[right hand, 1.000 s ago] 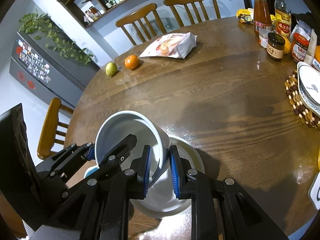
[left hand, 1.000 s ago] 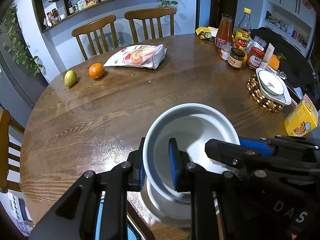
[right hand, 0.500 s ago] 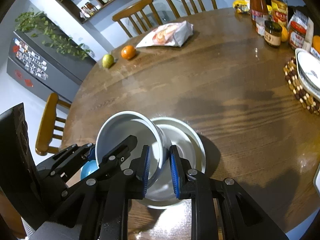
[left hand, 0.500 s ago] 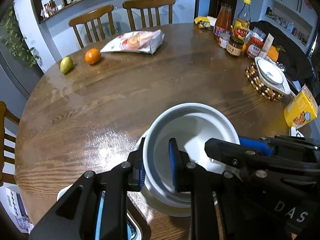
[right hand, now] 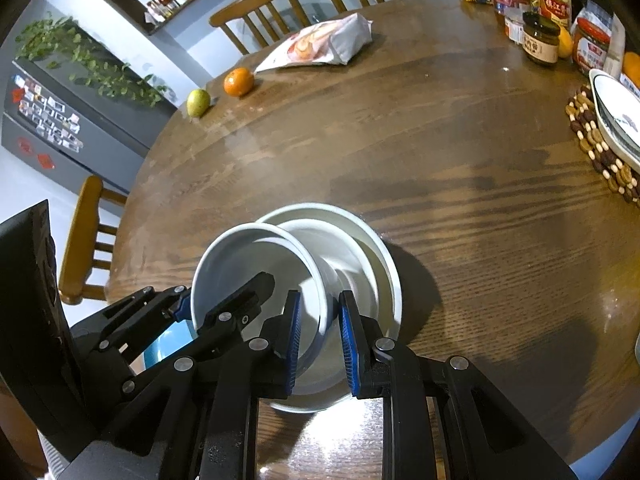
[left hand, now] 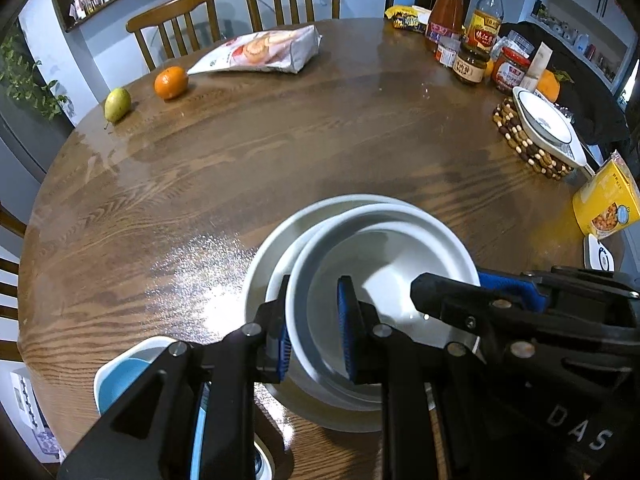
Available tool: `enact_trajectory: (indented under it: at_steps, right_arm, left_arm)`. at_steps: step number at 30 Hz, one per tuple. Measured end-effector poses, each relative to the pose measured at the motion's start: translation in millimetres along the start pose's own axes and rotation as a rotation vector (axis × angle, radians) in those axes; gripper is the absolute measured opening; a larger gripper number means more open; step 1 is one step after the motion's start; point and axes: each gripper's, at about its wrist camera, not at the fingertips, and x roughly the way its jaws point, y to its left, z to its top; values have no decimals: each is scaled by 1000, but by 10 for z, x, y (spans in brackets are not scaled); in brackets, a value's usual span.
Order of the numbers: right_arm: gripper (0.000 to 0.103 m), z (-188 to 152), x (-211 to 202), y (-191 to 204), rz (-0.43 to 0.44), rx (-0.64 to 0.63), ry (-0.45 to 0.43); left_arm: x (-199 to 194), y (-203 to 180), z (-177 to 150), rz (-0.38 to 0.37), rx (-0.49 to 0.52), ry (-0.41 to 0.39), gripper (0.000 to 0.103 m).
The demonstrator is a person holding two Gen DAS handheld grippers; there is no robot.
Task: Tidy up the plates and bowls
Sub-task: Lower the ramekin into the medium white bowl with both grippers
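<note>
While both claws clamp bowl | plate beneath | table bare nearby

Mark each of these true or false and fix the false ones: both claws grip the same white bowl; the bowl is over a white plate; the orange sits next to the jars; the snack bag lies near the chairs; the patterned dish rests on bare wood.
1. Both the left claw and the right claw are shut on one white bowl. True.
2. The bowl is over a white plate. True.
3. The orange sits next to the jars. False: it is beside the pear, across the table from them.
4. The snack bag lies near the chairs. True.
5. The patterned dish rests on bare wood. False: it sits on a beaded trivet.
</note>
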Motion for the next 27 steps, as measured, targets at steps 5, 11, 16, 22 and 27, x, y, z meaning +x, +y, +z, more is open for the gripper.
enact_trajectory:
  at_steps: [5,11,16,22,27]
  right_arm:
    - [22,-7,61,-18,-6,5,15]
    - [22,-5,111,-30,-12,12,26]
    - [22,8,130,-36,-17,16,31]
    - [22,18,147,-38,-26,12,38]
    - [22,24,147,-24,-42,2,42]
  left_arm:
    - [59,1,-13,-4,-1,18,18]
    - [118,-2,-1,-6,0,32,18]
    - [161,-16,26,-9,-3,42,18]
    - [187,-18,39,-10,-2,48,18]
    - [200,-29,45,-8,0,51,18]
